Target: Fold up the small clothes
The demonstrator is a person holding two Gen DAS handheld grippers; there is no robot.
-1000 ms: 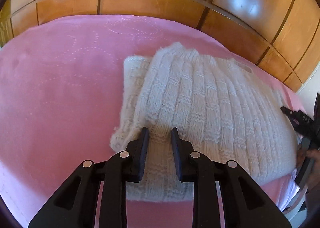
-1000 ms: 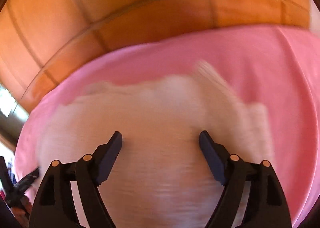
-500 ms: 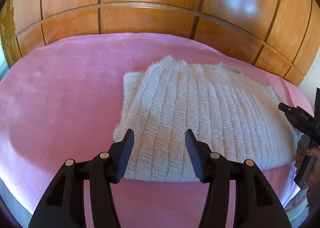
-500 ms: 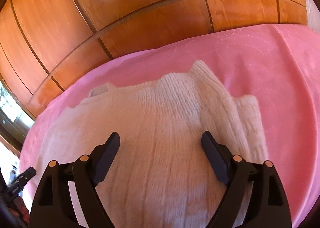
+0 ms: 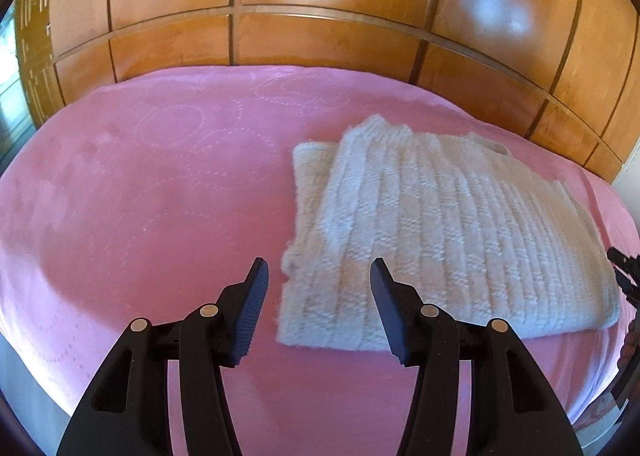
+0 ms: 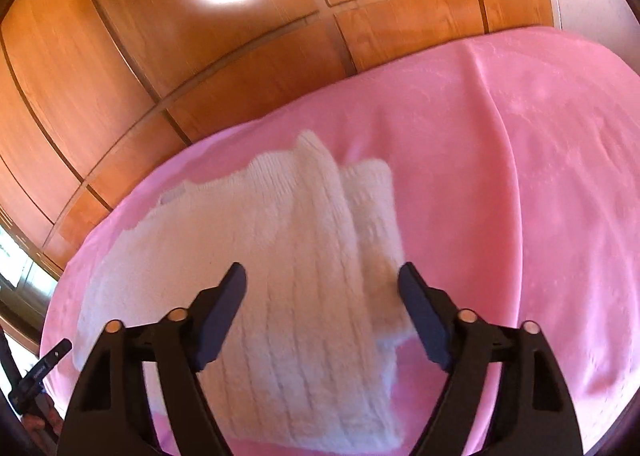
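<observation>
A folded white knit sweater (image 5: 460, 224) lies flat on a pink bedspread (image 5: 160, 196). My left gripper (image 5: 318, 264) hovers open above the sweater's near left corner, with nothing between its fingers. In the right wrist view the same sweater (image 6: 280, 256) lies under and beyond my right gripper (image 6: 322, 268). Its jaws stand wide and are closing, and the pads do not press on any cloth. One narrower fold of the sweater sticks out on the side away from the other gripper.
Glossy wooden wardrobe panels (image 5: 320, 36) rise behind the bed. The pink bedspread (image 6: 500, 176) stretches wide on both sides of the sweater. The other gripper's tip (image 5: 624, 268) shows at the right edge, and the left one (image 6: 40, 372) at the lower left.
My left gripper's jaws opened off the sweater, and it drew back, up and to the left. My right gripper also pulled back from the sweater, which now lies farther off.
</observation>
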